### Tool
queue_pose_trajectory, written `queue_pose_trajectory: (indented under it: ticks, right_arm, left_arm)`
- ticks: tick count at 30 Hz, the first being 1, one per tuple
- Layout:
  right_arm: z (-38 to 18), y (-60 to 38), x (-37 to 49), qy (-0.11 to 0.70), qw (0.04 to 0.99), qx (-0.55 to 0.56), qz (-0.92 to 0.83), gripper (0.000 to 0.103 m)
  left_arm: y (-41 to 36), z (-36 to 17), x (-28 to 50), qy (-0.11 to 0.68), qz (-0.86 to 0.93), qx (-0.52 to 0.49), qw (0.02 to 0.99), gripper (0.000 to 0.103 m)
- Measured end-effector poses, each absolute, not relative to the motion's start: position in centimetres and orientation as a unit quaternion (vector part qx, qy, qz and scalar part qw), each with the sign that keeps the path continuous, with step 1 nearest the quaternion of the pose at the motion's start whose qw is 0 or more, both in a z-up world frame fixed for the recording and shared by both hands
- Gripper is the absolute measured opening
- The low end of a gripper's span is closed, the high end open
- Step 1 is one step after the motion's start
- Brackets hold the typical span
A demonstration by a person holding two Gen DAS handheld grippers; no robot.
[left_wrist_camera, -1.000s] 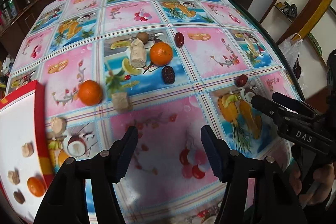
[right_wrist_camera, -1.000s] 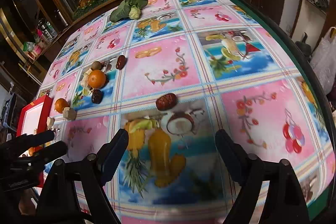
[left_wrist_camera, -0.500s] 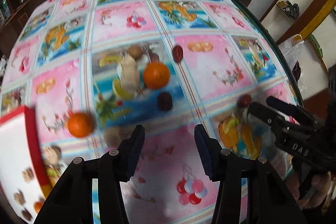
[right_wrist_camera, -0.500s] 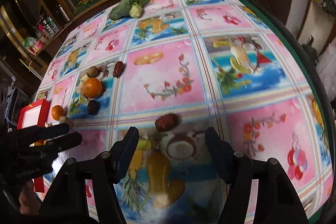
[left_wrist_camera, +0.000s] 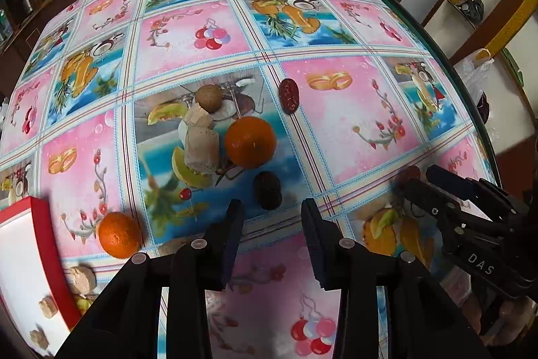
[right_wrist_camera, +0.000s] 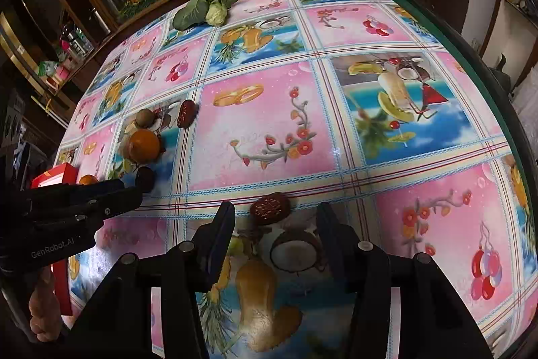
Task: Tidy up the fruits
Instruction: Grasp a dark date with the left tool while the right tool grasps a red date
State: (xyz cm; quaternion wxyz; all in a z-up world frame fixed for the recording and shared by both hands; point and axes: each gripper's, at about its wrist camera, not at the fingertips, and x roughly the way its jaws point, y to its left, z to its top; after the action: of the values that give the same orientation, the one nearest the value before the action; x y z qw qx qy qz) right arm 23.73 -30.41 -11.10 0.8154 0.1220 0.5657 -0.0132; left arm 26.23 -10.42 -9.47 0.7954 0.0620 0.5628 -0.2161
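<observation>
My left tongs (left_wrist_camera: pixel 270 217) are closing with nothing between them yet; the dark date (left_wrist_camera: pixel 267 190) lies on the table (left_wrist_camera: pixel 336 130) just beyond the tips. My right tongs (right_wrist_camera: pixel 274 226) are closing too, empty, with a red date (right_wrist_camera: pixel 270 207) just ahead of them. To do this well I should bring each pair down so the pads straddle its date before they pinch (both look small and likely to roll). The red-rimmed tray (left_wrist_camera: pixel 50 254) at my left is cut off, its contents blurred.
</observation>
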Motion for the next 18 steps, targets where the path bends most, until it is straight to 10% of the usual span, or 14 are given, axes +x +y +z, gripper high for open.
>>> queue_pose_trajectory:
  ticks: [18]
  right_arm:
    - [-11.9,-29.7,24.4,0.574,0.810,0.116,-0.027,0.029]
  left_arm:
    - [-10.9,-11.3,27.5,0.575,-0.220,0.053,0.786,0.015]
